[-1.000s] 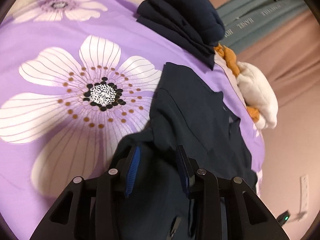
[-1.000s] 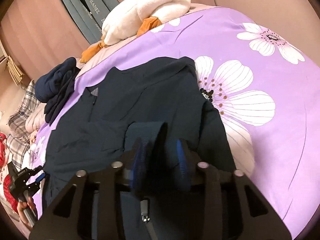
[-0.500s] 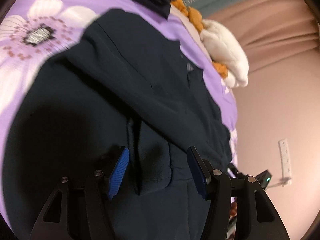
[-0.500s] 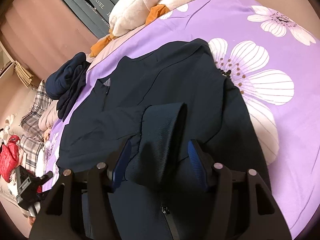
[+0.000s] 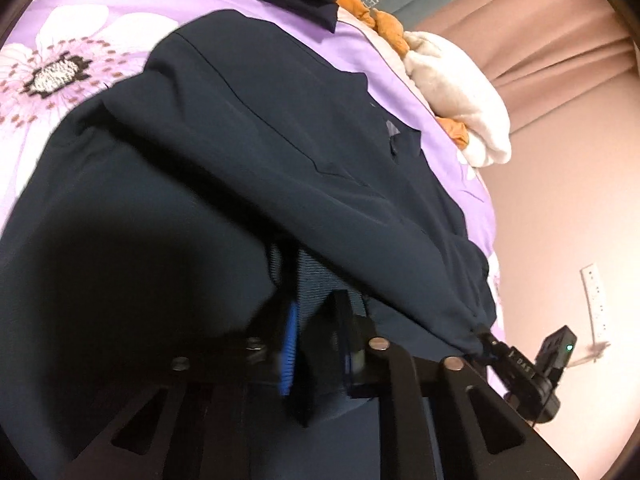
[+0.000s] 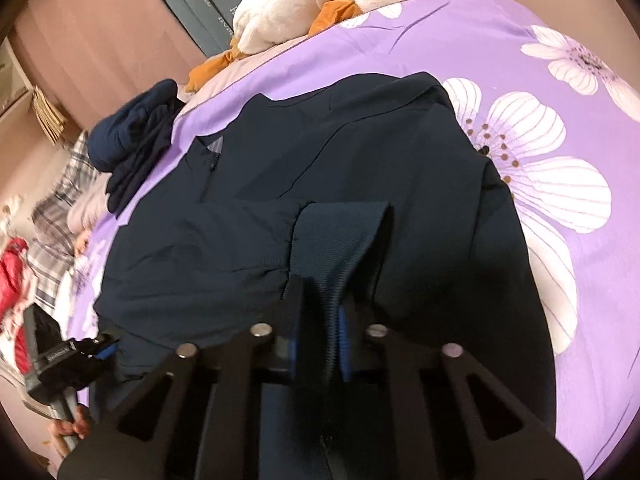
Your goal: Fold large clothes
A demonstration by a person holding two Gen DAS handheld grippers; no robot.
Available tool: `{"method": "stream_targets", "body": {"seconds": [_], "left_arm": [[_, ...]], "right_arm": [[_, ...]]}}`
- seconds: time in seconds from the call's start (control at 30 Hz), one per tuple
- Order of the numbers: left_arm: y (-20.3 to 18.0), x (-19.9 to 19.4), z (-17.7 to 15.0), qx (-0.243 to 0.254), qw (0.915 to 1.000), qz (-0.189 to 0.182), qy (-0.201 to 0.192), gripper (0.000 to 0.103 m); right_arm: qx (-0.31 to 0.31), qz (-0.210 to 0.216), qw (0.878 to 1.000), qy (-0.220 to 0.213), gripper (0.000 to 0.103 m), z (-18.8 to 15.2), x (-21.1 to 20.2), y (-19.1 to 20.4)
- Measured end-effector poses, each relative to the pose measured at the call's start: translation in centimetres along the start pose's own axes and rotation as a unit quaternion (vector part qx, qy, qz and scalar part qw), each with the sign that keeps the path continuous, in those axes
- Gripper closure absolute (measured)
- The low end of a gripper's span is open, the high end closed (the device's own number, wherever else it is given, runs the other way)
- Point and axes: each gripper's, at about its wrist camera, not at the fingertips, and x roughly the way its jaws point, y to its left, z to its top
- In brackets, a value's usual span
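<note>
The navy jacket (image 6: 320, 184) lies spread on the bed (image 6: 520, 40): soft, limp, slippery. Both the left claw (image 5: 316, 344) and right claw (image 6: 318, 332) are clenched on its ribbed cuffs, sturdy handholds.

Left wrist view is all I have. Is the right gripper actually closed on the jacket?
Observer: Yes. The right gripper is shut on a ribbed cuff of the navy jacket.
Operator: Sleeve folded in?
Observer: That sleeve lies across the jacket's body, with the cuff near the middle.
Operator: Anything past the far edge of the bedding?
Observer: A plaid cloth and something red lie beyond the purple sheet, at the left of the right wrist view.
</note>
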Motion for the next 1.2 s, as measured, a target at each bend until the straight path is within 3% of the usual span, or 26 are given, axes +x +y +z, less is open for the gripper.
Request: {"method": "stream_targets", "body": {"seconds": [0.07,0.17,0.4,0.57,0.7,0.83,1.0,1.2], "left_arm": [[-0.3,0.1,0.5,0.013,0.9997,0.020,-0.002,0.090],[-1.4,0.0,1.4,0.027,0.9983,0.047,-0.021,0.099],[-2.9,-0.5,2.7,0.063,0.9904,0.098,-0.074,0.100],[-2.4,0.6,2.7,0.079,0.9872,0.126,-0.058,0.100],[-1.3,-0.3,2.3,0.061,0.9900,0.121,-0.040,0.100],[-0.7,-2.9,1.4,0.075,0.9879,0.129,-0.041,0.100],[-1.5,-5.0,2.8,0.077,0.9877,0.116,-0.072,0.100],[-2.9,-2.4,4.8,0.087,0.9883,0.104,-0.071,0.100]], "right_arm": [[-0.012,-0.008,1.000,-0.006,0.097,0.2,0.0,0.5],[-0.012,-0.012,1.000,-0.023,0.099,0.7,-0.4,0.7],[-0.016,-0.028,0.994,-0.101,0.099,2.0,-3.8,1.1],[-0.018,-0.038,0.998,-0.045,0.097,1.5,-1.6,-0.3],[-0.016,-0.047,0.999,-0.013,0.093,0.7,-0.7,-0.9],[-0.012,-0.070,0.997,-0.037,0.071,1.0,-2.5,-1.3],[-0.034,-0.059,0.996,-0.064,0.071,1.5,-4.2,-0.2],[-0.093,-0.030,0.995,-0.038,0.072,1.0,-2.2,3.5]]}}
